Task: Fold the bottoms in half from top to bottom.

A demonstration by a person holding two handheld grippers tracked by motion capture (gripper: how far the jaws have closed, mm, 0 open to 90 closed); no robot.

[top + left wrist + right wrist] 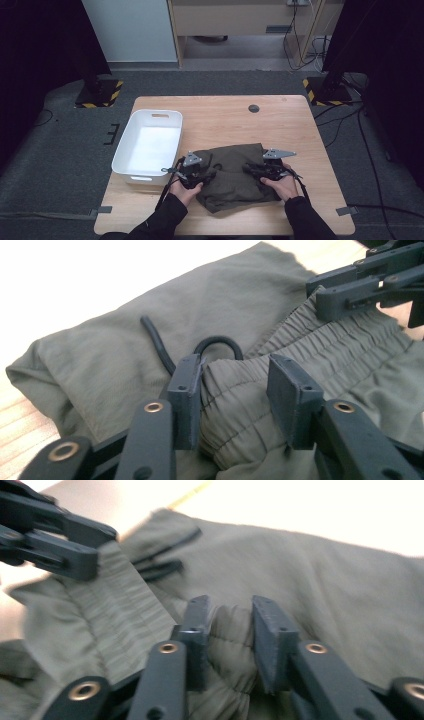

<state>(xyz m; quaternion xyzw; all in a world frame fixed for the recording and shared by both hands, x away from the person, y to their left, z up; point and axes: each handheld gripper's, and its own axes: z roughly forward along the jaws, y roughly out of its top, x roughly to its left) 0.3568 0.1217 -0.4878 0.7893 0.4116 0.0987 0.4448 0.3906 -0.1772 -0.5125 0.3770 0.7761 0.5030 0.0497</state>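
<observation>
Wooden table (280, 125) stood on grey carpet (60, 150), white bin (148, 145) left. Left gripper (235, 385) and right gripper (230, 630), jaws part-open, each pinched bunched olive shorts (235, 175).

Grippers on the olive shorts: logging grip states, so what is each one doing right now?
Left gripper: jaws around the olive shorts' elastic waistband, grip uncertain.
Right gripper: shut on a bunched fold of the shorts.

Olive-green shorts (235, 177) with a black drawcord (159, 347) — white bin (150, 145), pale wood-grain table (280, 125), black tongs.
</observation>
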